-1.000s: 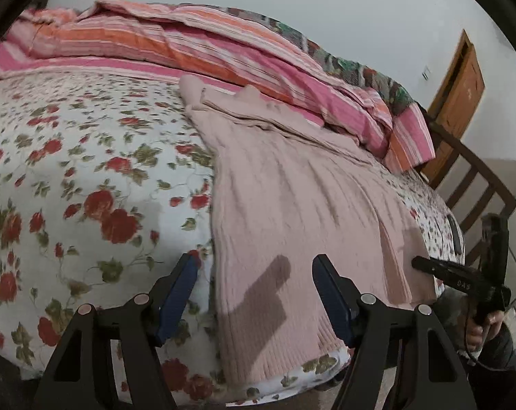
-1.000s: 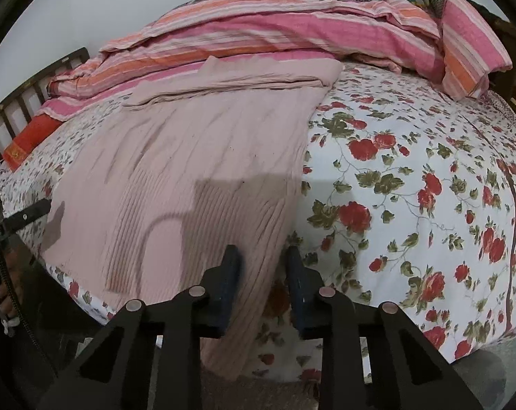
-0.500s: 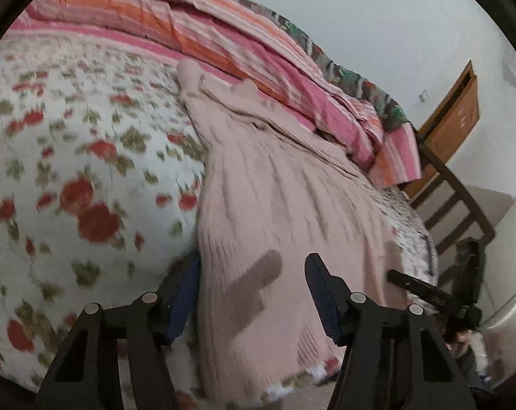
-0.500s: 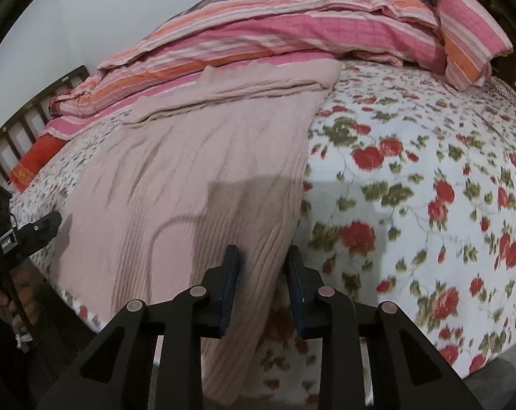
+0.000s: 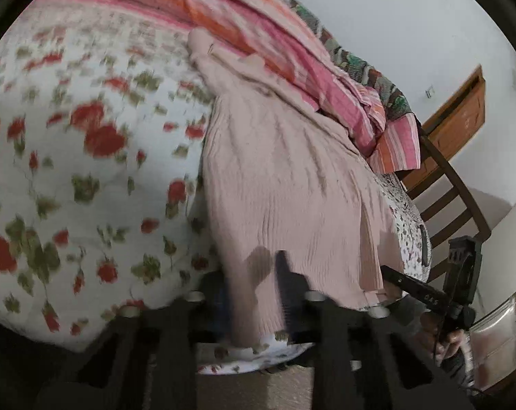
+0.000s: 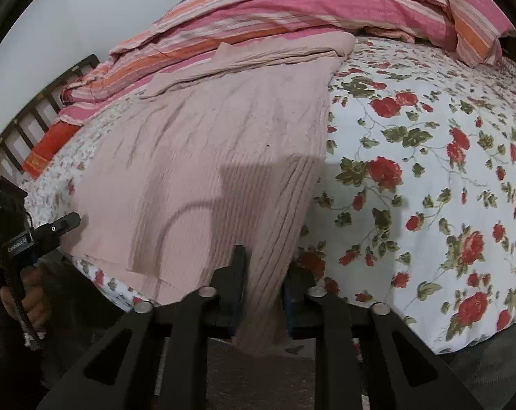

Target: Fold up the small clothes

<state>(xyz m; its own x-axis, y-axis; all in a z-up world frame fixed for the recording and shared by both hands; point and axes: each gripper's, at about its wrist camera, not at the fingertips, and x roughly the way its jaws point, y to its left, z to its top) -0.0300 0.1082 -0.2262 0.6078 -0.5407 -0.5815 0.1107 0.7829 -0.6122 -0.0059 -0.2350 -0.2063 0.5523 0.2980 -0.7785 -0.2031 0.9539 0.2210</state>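
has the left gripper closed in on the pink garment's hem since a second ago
Yes. The left gripper was open astride the pink garment; now it pinches the hem overhanging the floral bedspread.

Soft, even indoor light, moderately bright, no glare. The left wrist view is smeared by motion blur, worst on the floral bedsheet (image 5: 87,177); the right wrist view is sharper. Gripper shadows fall on the pink garment (image 6: 223,157), and fisheye bending curves both frames inside dark corners.

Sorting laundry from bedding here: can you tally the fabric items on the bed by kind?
Pink knit garment: 1
Floral sheet: 1
Striped quilt: 1
Patterned blanket behind the quilt: 1
Red-orange cloth by the rail, kind unclear: 1
Total: 5
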